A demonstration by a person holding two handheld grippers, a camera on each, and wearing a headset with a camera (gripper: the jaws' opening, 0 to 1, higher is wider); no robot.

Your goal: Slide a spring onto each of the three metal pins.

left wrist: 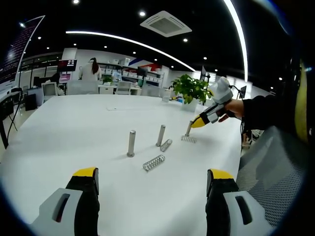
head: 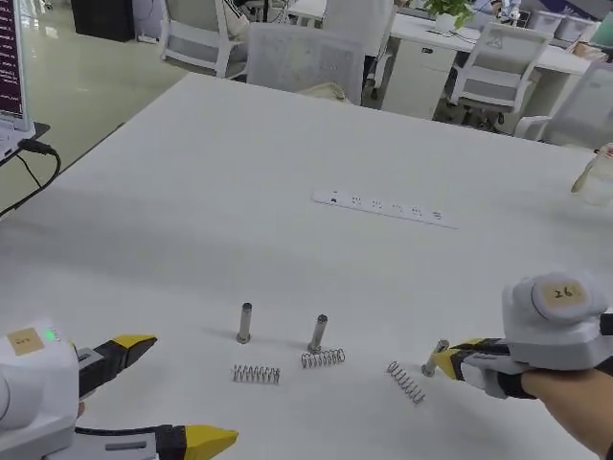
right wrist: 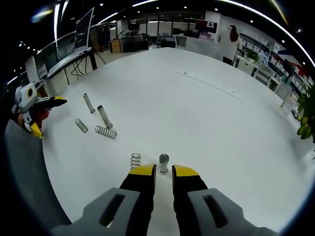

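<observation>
Right gripper [right wrist: 163, 170] clenches the tilted 3rd pin [right wrist: 163, 160]; a spring [right wrist: 135, 160] lies just beside. Left gripper [left wrist: 153, 173] stands released, near 2 upright pins [left wrist: 131, 143] with 2 springs [left wrist: 154, 162].

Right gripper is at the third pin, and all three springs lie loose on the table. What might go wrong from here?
The right pin sits just at the tips of the right gripper; a nudge may topple it onto the nearby spring, which could roll off. The middle spring lies close by the base of the middle pin; picking it up may knock that pin over.
</observation>
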